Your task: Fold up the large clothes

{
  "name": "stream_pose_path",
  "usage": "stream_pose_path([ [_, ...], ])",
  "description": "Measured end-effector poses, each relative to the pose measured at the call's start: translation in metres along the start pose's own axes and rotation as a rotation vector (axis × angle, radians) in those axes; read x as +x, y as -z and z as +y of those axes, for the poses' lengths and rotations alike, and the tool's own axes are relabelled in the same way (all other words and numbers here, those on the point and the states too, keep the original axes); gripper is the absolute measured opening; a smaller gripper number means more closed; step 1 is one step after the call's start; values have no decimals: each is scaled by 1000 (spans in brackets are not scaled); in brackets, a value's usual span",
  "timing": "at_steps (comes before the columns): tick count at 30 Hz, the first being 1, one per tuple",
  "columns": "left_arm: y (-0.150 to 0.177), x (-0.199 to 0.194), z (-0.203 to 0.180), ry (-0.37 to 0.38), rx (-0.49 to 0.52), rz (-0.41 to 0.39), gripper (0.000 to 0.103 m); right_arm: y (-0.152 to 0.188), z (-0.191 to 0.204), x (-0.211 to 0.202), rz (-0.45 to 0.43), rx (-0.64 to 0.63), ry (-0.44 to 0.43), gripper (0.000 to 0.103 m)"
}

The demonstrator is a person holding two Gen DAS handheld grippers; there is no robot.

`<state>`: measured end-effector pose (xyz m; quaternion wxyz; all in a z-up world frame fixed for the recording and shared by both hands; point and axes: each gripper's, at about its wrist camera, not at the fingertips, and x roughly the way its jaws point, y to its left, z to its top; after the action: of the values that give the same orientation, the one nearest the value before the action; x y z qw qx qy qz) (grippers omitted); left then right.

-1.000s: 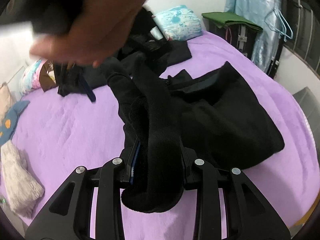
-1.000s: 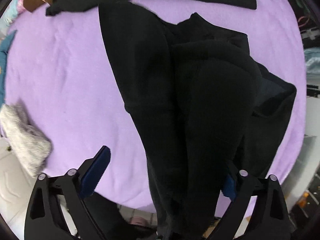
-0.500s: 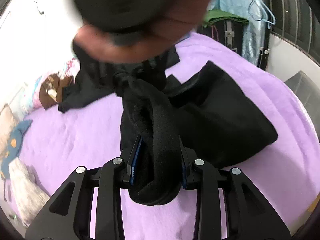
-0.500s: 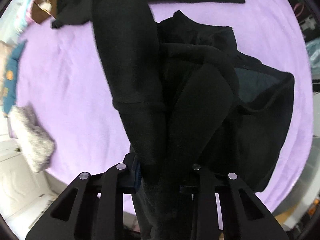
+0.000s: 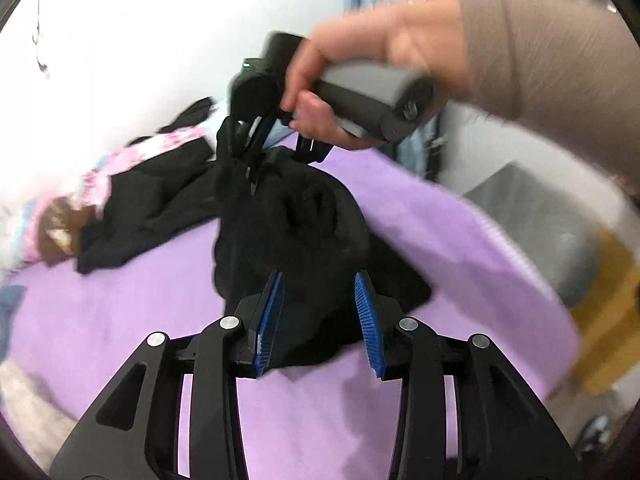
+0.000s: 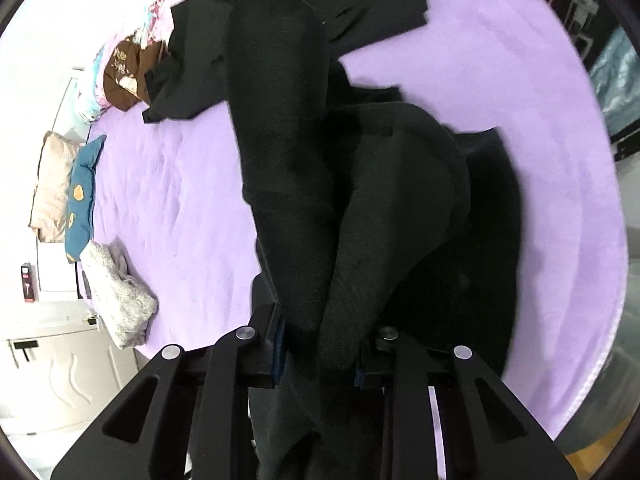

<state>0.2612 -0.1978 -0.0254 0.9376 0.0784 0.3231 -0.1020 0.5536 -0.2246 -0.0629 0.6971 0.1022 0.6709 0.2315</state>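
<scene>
Right wrist view: right gripper [image 6: 316, 356] pinches the black garment [image 6: 288, 160], its length running toward upper frame. Left gripper [image 5: 318, 320] has just been opening; cloth sits loose between its pads.

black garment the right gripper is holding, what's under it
The purple bedspread shows around the black garment, which hangs from the right gripper. Whatever lies beneath its heaped lower part is covered.

No lettering could be read anywhere. The brown cloth [image 6: 122, 76] by the pillows carried pale printed writing, too blurred and small to make out in either view.
</scene>
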Motion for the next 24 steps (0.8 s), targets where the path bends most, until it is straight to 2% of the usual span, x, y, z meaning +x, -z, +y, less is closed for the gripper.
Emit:
stream_pose_path([
  [1,-1,-3,4,27,-21,-1,40,2,-14,-7,-6,2,-15,23],
  [2,-2,-3,14,48,-55,7,46,4,-30,-13,-15,16,-20,23],
  [3,-4,0,24,48,-81,14,48,7,-44,-18,-21,25,-19,23],
  [8,-6,54,72,-1,-186,102,48,11,-114,-22,-38,88,-32,23],
  [10,-6,78,86,7,-224,132,48,11,-134,-16,-38,101,-44,23],
  [12,-7,110,101,77,-305,165,48,11,-145,-4,-39,113,-56,24],
  [14,-4,135,107,115,-348,201,48,11,-155,9,-47,108,-64,25],
  [16,2,149,101,132,-343,226,48,8,-160,28,-52,124,-83,25],
  [21,25,174,69,101,-255,293,48,7,-180,64,-59,168,-111,28],
  [24,37,180,62,98,-243,281,48,10,-192,78,-75,203,-136,29],
])
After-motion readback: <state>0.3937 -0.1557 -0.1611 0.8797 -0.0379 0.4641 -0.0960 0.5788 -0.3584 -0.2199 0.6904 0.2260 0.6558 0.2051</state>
